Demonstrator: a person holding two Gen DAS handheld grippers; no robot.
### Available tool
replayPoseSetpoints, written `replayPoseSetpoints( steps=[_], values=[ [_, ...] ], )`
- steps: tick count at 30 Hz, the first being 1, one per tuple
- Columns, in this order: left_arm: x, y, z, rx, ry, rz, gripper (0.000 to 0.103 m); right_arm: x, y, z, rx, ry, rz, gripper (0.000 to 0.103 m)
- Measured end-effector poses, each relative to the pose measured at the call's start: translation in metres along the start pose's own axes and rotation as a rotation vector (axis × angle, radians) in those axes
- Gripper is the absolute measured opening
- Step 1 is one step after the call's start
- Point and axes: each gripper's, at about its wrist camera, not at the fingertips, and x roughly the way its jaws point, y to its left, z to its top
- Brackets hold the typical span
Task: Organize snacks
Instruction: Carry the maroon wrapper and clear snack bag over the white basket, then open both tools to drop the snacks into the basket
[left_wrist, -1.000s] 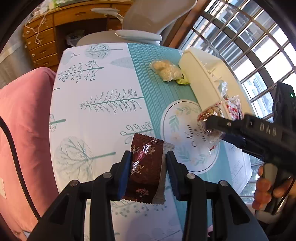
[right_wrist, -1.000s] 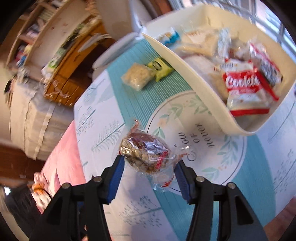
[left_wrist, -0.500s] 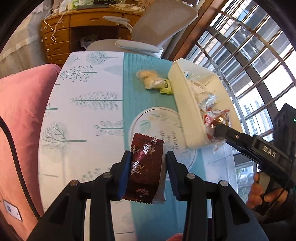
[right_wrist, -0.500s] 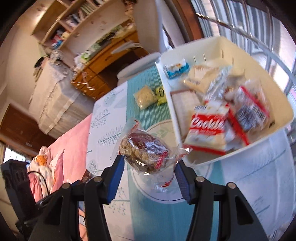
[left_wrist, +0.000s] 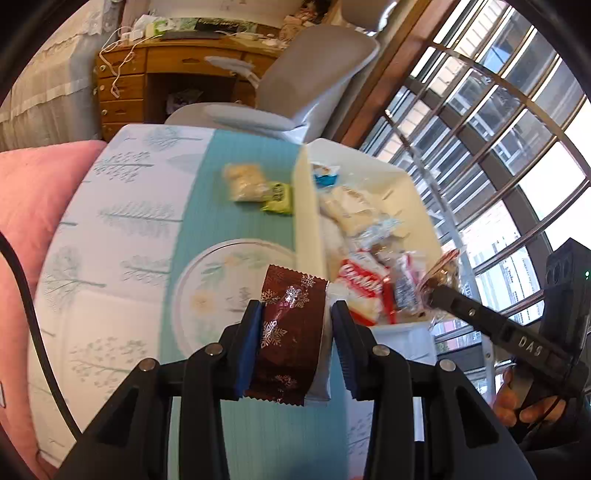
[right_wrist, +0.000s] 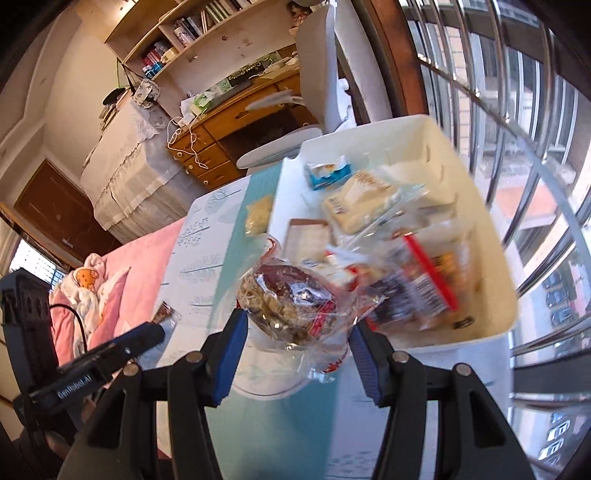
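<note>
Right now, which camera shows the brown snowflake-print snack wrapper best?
The left wrist view: the brown snowflake wrapper fills the centre, pinched in the left gripper. The right wrist view shows only a small brown end at that gripper's tip.

Dark brown foil snack packet (left_wrist: 290, 332) with silver snowflakes; cream plastic bin (right_wrist: 476, 229); teal-and-white tree-printed surface (left_wrist: 122, 221).

black left gripper (left_wrist: 295, 332) with blue pads, silver screws.
</note>
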Motion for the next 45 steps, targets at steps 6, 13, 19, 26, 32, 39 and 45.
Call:
replayPoseSetpoints(
  steps=[6, 13, 19, 26, 32, 39, 45],
  values=[
    [0.024, -0.042, 0.011, 0.036, -0.003, -0.041, 0.037, -0.012, -0.035, 0.006, -0.019, 0.001, -0.041, 0.056],
    [0.051, -0.085, 0.029, 0.09, -0.016, -0.088, 0.037, -0.018, -0.068, 0.011, -0.017, 0.01, -0.09, 0.057],
    [0.07, -0.107, 0.035, 0.12, 0.015, -0.081, 0.056, -0.016, -0.086, 0.014, 0.008, 0.023, -0.134, 0.061],
    [0.075, -0.088, 0.032, 0.032, 0.051, -0.047, 0.076, -0.013, -0.101, 0.011, 0.056, 0.049, -0.134, 0.061],
    [0.07, -0.053, 0.029, -0.028, 0.081, -0.02, 0.082, -0.009, -0.088, 0.005, 0.032, 0.069, -0.136, 0.062],
    [0.065, -0.009, 0.032, -0.089, 0.117, 0.0, 0.083, -0.005, -0.061, -0.003, 0.02, 0.073, -0.158, 0.066],
    [0.055, 0.031, 0.045, -0.045, 0.169, 0.033, 0.086, -0.003, -0.027, -0.01, 0.052, 0.042, -0.187, 0.072]
  ],
)
